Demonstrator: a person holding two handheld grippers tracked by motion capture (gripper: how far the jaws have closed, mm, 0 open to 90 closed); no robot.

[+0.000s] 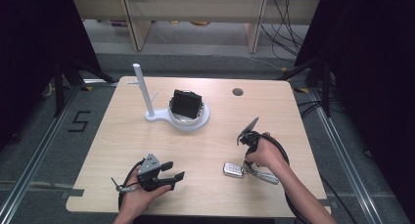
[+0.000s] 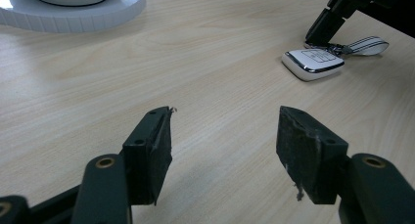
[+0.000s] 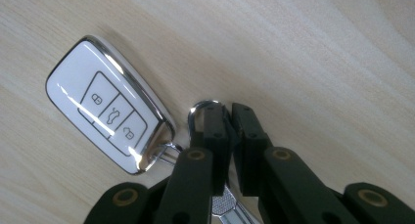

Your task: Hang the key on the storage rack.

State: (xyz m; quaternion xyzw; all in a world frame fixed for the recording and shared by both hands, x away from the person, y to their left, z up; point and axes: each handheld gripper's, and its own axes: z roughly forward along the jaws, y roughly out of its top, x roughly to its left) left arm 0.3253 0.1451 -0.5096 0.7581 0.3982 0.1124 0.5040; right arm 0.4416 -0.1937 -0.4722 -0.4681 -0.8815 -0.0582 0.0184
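A white car key fob [image 1: 233,169] with chrome trim lies flat on the wooden table [image 1: 205,150], near the front right. In the right gripper view its three buttons face up [image 3: 110,111] and a metal key ring [image 3: 195,111] hangs off its end. My right gripper [image 3: 229,111] is shut with that ring pinched between its jaws, tips down at the table [image 1: 248,165]. A grey strap [image 1: 266,176] trails from the ring. My left gripper [image 1: 174,171] stands open near the front left, nothing between its jaws [image 2: 225,136], facing the fob [image 2: 313,62].
A white stand [image 1: 188,119] with an upright pole [image 1: 142,87] sits at the back middle, its round dish holding a black box [image 1: 186,102]. A cable hole [image 1: 238,92] lies behind it to the right. The stand's base [image 2: 73,9] shows in the left gripper view.
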